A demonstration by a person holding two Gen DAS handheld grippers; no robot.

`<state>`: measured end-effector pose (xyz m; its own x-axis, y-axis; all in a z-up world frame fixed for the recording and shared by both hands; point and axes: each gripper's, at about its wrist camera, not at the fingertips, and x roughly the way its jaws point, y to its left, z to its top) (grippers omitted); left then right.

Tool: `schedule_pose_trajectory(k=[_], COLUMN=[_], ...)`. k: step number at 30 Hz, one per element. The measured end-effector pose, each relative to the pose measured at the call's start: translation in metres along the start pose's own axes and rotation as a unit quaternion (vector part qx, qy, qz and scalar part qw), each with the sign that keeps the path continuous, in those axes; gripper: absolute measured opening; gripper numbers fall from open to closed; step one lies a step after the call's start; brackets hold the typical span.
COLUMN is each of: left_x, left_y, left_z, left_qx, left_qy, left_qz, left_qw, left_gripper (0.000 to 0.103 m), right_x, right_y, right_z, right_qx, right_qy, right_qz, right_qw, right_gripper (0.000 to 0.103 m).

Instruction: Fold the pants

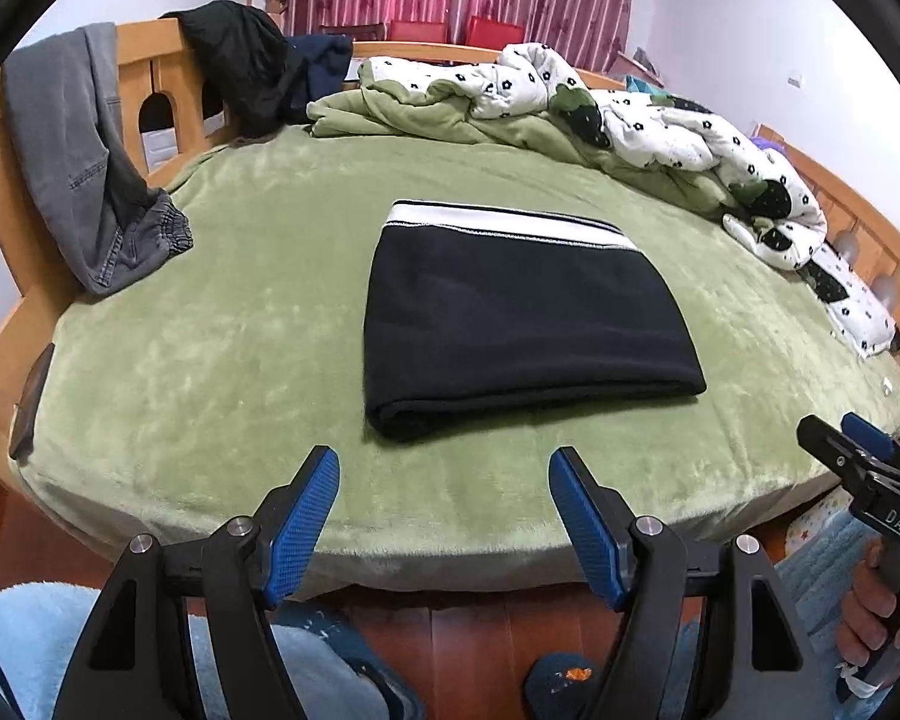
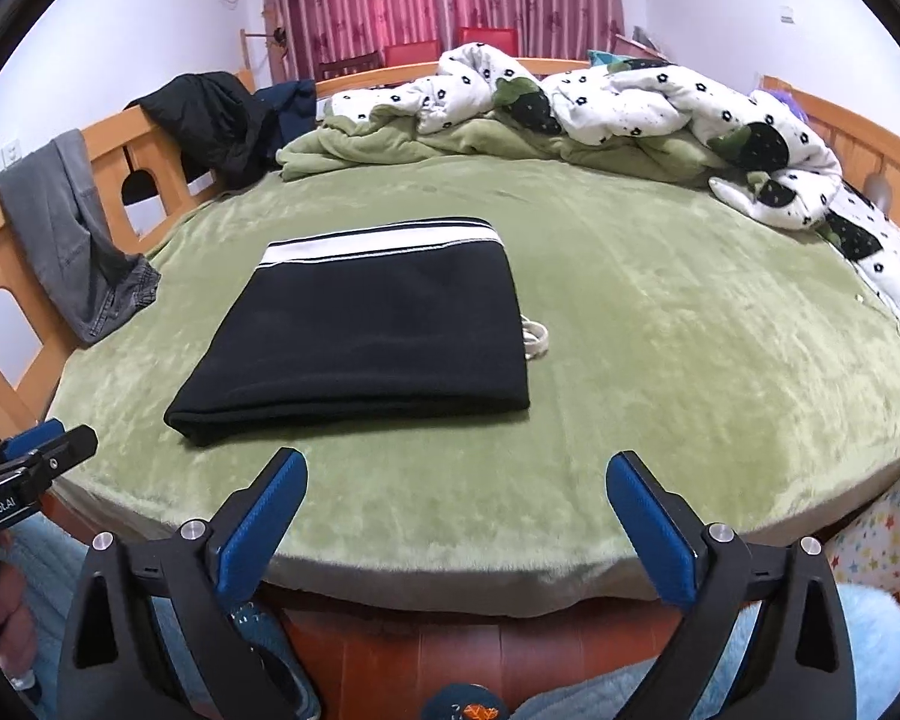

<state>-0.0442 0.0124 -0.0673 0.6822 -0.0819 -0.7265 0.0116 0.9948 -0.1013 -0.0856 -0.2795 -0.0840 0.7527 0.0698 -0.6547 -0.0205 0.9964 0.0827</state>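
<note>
Both grippers: black angular frames, blue cross-hatched pads, silver pivot bolts. Left gripper, "GenRobot.AI" printed on its side. Right gripper, "DAS" printed on its body. Fluffy light-blue sleeves worn; dark slippers seen at 6 o'clock.

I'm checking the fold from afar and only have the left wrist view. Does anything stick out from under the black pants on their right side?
Observer: Yes. In the right wrist view a white cord loops out from the right edge of the folded black pants onto the green blanket.
Operator: Are the jaws of the right gripper open?
Observer: Open and empty. The right gripper sits back over the near edge of the bed.
Operator: Anything past the bed's right corner?
Observer: A star-patterned fabric hangs there, beside something white at the frame edge.
</note>
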Motion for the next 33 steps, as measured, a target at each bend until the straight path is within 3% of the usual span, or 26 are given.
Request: schedule_pose_trajectory(k=[3,33], left_x=[-0.005,-0.011], left_y=[-0.005,0.001], left_z=[-0.002,-0.005], left_qx=[0.007,-0.011], left_qy=[-0.010,-0.014], left_qz=[0.017,0.019], left_qw=[0.9998,0.9997], left_gripper=[0.071,0.071], right_x=[-0.002,-0.005], right_y=[-0.003,-0.007], right_z=[-0.003,-0.005], right_qx=[0.002,-0.004], right_qy=[0.000,-0.002], right_qz=[0.001,-0.003], right_qw=[1.000,1.000], right_gripper=[0.099,0.099])
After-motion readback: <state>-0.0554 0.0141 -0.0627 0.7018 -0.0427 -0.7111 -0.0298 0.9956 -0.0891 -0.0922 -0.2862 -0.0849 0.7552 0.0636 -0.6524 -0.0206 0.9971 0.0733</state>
